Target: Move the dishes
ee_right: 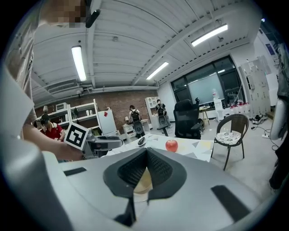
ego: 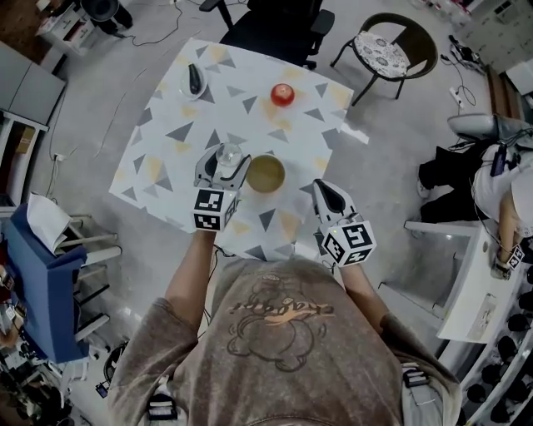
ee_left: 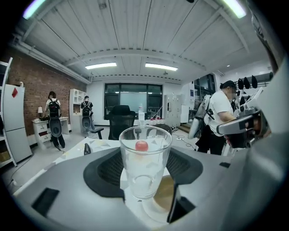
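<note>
My left gripper [ego: 223, 164] is shut on a clear drinking glass [ego: 228, 155], which stands upright between the dark pads [ee_left: 104, 170] with its base off the patterned tablecloth [ego: 166, 133]. A pale bowl [ego: 265, 174] with an olive inside sits on the table just right of the glass [ee_left: 144, 162]. My right gripper [ego: 326, 193] hovers at the table's near right edge, shut and holding nothing. In the right gripper view its pads [ee_right: 156, 169] meet in front of the bowl [ee_right: 143, 181].
A red apple [ego: 282, 94] lies at the table's far side. A dark object on a small white dish [ego: 195, 80] is at the far left corner. A black office chair [ego: 275, 25] and a wicker chair [ego: 387, 46] stand beyond the table. A person [ego: 500, 187] is at a white desk on the right.
</note>
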A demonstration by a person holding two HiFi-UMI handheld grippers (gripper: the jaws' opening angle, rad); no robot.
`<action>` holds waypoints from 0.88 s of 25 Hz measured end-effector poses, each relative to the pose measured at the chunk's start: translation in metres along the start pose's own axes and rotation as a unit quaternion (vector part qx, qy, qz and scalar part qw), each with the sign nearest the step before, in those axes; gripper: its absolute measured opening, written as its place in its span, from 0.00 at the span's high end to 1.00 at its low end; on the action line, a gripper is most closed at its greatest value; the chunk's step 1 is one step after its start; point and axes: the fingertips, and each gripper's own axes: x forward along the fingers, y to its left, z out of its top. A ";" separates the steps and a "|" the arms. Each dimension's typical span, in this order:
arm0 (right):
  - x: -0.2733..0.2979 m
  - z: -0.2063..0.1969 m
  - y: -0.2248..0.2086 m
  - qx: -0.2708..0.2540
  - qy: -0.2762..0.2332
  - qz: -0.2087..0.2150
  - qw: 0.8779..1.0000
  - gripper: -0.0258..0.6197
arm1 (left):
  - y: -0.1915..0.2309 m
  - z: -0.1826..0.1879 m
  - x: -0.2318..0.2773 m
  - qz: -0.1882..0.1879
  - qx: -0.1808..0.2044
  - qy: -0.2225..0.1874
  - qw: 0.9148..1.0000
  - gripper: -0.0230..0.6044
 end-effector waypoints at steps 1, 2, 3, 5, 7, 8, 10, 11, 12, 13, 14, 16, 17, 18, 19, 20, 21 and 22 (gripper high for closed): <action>0.002 0.000 0.001 -0.001 0.001 0.003 1.000 0.96 | 0.006 0.000 -0.003 0.008 -0.001 0.000 1.000 0.50; 0.004 0.000 0.003 -0.001 0.001 0.006 1.000 0.96 | 0.013 0.000 -0.007 0.015 -0.002 0.001 1.000 0.50; 0.006 0.000 0.004 -0.002 0.002 0.009 1.000 0.96 | 0.019 -0.001 -0.010 0.022 -0.003 0.001 1.000 0.50; 0.010 0.000 0.006 -0.004 0.004 0.015 1.000 0.96 | 0.029 -0.004 -0.014 0.034 -0.006 0.004 0.999 0.50; 0.014 -0.001 0.009 -0.006 0.007 0.021 1.000 0.96 | 0.037 -0.009 -0.018 0.043 -0.009 0.008 0.999 0.50; 0.016 -0.001 0.011 -0.007 0.008 0.024 1.000 0.96 | 0.041 -0.013 -0.019 0.047 -0.009 0.010 0.999 0.50; 0.019 -0.002 0.015 -0.008 0.011 0.029 0.999 0.96 | 0.046 -0.022 -0.021 0.050 -0.010 0.015 0.999 0.50; 0.020 -0.002 0.017 -0.008 0.013 0.031 0.999 0.96 | 0.049 -0.027 -0.021 0.052 -0.012 0.018 0.998 0.50; 0.020 -0.003 0.018 -0.009 0.015 0.032 0.999 0.96 | 0.051 -0.032 -0.020 0.053 -0.014 0.021 0.998 0.50; 0.021 -0.003 0.018 -0.009 0.017 0.033 0.999 0.96 | 0.053 -0.038 -0.019 0.054 -0.016 0.024 0.998 0.50; 0.022 -0.004 0.019 -0.010 0.020 0.034 0.999 0.96 | 0.054 -0.044 -0.018 0.055 -0.019 0.028 0.998 0.50; 0.022 -0.007 0.019 -0.010 0.025 0.033 0.999 0.96 | 0.057 -0.057 -0.014 0.058 -0.024 0.035 0.997 0.50; 0.022 -0.008 0.019 -0.009 0.028 0.032 0.999 0.96 | 0.058 -0.063 -0.013 0.060 -0.027 0.038 0.997 0.50; 0.022 -0.010 0.019 -0.008 0.030 0.031 0.999 0.96 | 0.059 -0.069 -0.012 0.062 -0.031 0.040 0.997 0.50; 0.022 -0.011 0.019 -0.007 0.031 0.030 0.999 0.96 | 0.060 -0.074 -0.010 0.063 -0.035 0.041 0.997 0.50; 0.022 -0.012 0.019 -0.007 0.032 0.029 0.999 0.96 | 0.062 -0.078 -0.008 0.065 -0.038 0.043 0.996 0.50; 0.022 -0.013 0.019 -0.006 0.034 0.028 0.999 0.96 | 0.063 -0.083 -0.007 0.066 -0.040 0.044 0.996 0.50; 0.022 -0.014 0.018 -0.006 0.036 0.026 0.999 0.96 | 0.064 -0.087 -0.005 0.067 -0.041 0.047 0.996 0.50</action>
